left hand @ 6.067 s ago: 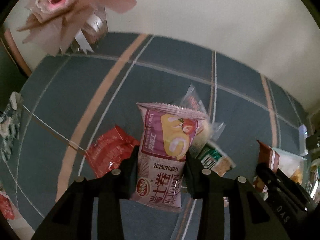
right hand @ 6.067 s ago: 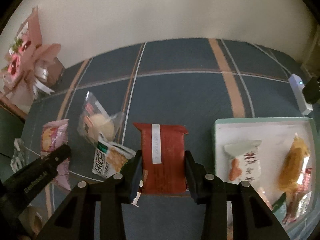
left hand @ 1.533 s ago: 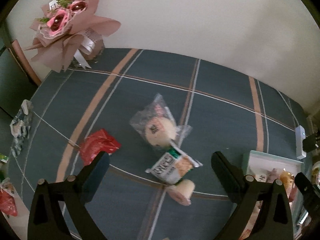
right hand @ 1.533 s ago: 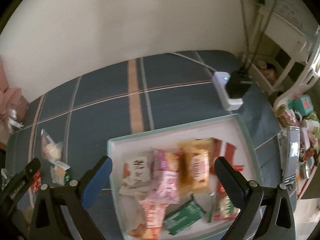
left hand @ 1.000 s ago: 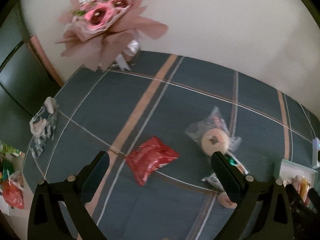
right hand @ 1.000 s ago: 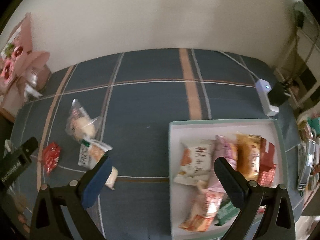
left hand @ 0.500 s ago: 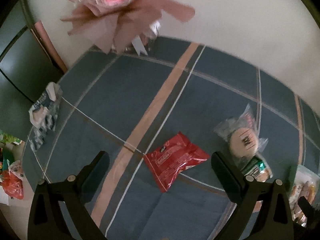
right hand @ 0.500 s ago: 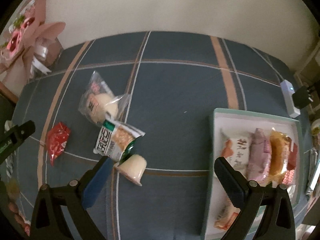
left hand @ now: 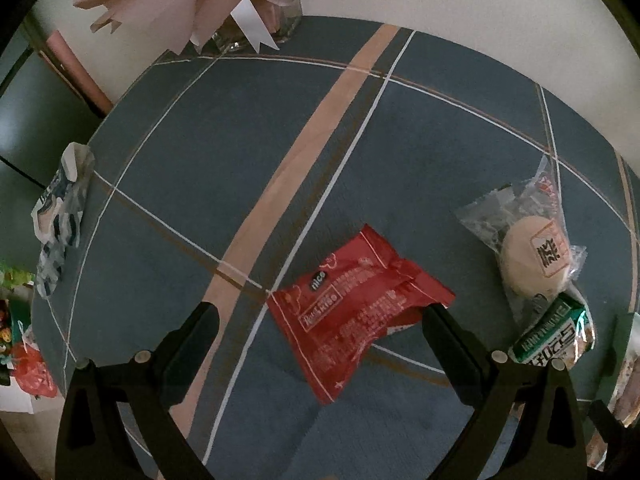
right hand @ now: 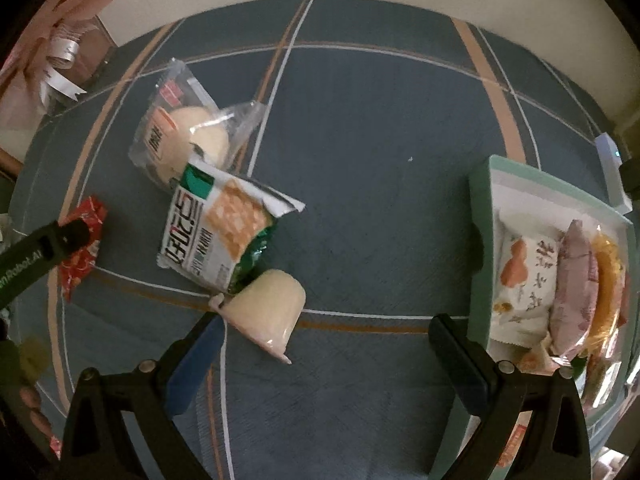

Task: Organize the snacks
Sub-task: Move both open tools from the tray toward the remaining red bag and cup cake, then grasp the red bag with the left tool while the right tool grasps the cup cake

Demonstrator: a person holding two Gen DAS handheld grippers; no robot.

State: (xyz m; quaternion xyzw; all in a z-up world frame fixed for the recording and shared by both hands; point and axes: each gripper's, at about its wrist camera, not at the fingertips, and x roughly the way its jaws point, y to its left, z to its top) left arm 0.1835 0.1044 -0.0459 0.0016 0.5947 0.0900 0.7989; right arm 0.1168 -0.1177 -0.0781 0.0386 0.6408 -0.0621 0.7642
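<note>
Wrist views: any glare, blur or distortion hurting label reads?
Left wrist: dim, strong fisheye bend in the cloth stripes; red packet print sharp, between the open left tool fingers. Right wrist: green-white packet label legible; tray snacks squeezed toward the rim, dimmer; no strong glare.

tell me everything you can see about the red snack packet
The red snack packet is a crinkled, glossy pouch with white print and a small dark oval reading "nice". It looks sealed and lies flat and skewed on the blue plaid tablecloth, apart from the other snacks. The open left gripper frames it; one fingertip overlaps its corner, contact unclear. The right wrist view shows only its end.
</note>
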